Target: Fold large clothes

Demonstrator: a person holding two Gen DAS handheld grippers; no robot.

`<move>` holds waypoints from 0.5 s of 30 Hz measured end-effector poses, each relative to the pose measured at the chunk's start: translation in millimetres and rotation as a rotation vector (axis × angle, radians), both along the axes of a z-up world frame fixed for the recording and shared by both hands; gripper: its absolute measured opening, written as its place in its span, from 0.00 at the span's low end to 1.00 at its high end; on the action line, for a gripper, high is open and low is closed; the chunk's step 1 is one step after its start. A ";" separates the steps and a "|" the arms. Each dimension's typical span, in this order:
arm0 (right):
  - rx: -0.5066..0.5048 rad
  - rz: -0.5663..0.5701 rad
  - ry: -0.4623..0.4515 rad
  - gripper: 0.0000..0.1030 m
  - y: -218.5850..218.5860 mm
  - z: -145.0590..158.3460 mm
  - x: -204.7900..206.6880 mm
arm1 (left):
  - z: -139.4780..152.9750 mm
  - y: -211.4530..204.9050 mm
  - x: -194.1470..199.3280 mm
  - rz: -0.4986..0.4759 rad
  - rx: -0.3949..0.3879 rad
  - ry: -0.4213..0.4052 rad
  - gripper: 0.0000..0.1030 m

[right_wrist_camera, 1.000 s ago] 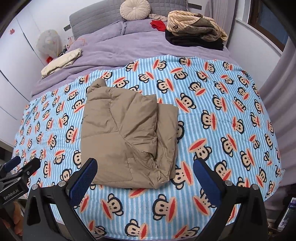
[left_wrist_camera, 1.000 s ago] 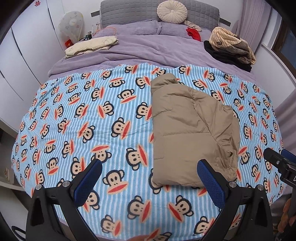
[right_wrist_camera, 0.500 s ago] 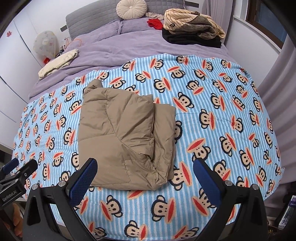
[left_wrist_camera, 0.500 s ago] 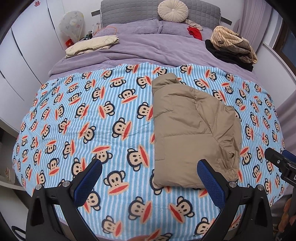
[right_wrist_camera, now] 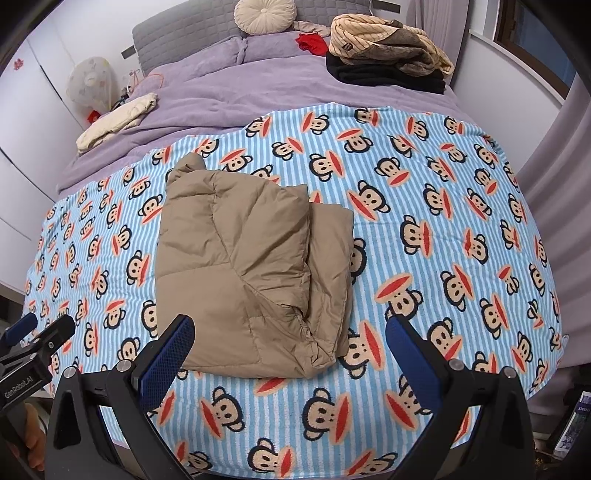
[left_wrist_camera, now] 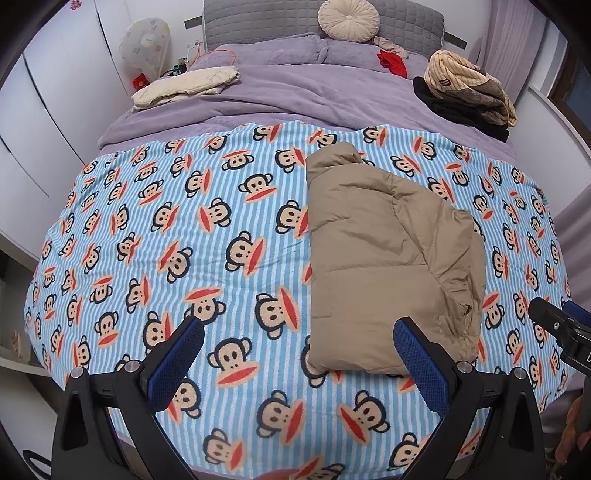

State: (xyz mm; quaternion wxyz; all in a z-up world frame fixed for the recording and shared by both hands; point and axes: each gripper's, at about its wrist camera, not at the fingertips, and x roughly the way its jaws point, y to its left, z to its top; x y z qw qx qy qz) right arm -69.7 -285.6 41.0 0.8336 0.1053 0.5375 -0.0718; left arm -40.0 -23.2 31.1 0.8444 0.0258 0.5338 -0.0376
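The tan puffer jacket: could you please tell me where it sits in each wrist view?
Left wrist view: the tan puffer jacket lies right of centre, folded on the monkey blanket.
Right wrist view: it lies left of centre.
Shared landmark: the round cream cushion at the headboard.

Bed (left_wrist_camera: 258, 107): monkey-print blanket (left_wrist_camera: 192, 236) spread; folded tan jacket (left_wrist_camera: 384, 258) on blanket.

A tan puffer jacket (left_wrist_camera: 384, 258) (right_wrist_camera: 243, 266) lies folded into a compact bundle on the monkey-print blanket (left_wrist_camera: 177, 236).
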 end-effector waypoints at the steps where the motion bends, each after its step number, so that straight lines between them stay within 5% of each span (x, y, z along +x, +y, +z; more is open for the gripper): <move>1: 0.000 0.001 0.001 1.00 0.1 -0.7 0.1 | 0.4 -0.3 0.4 -0.001 0.000 -0.001 1.00; 15: 0.002 0.002 0.003 1.00 -0.1 -1.1 0.4 | -1.3 1.6 -0.5 0.001 0.004 -0.001 1.00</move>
